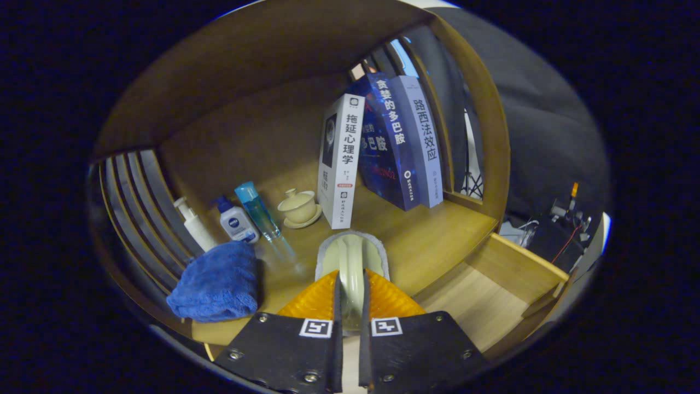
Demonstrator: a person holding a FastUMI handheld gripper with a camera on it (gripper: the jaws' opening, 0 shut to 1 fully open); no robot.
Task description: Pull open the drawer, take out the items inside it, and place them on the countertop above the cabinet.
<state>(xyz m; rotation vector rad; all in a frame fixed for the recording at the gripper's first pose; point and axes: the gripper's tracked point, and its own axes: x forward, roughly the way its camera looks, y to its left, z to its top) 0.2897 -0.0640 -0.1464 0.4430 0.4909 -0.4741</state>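
My claw (351, 298) is nearly closed, its two fingers (314, 301) pressing from either side on a thin pale-green piece held edge-on between them, a plate or saucer (351, 262) by the look of its glazed, rounded rim. Just beyond the fingertips a grey, arch-shaped rim frames that piece; I cannot tell whether it is part of the same item or something behind it. The finger faces are ribbed, and each carries a small square marker further back.

I hold the piece over the wooden table (426, 246), a smooth, warm-brown surface boxed in by a back panel and slatted sides. Beyond the fingers stands a white, hard-edged book (340, 161), upright. To its right two blue books (402, 142) lean against the side slats. Just left of the white book sits a small cream ceramic lidded cup (298, 207) on its saucer, glossy and round. Further left come a slim clear-blue bottle (260, 213), tilted, a squat white bottle with a blue cap (236, 221), and a white pump bottle (192, 224) by the left slats. A soft, plush blue cloth (216, 282), folded into a lump, lies nearest me on the left.

Lower right, the open drawer (492, 295) shows a pale, flat wooden bottom.
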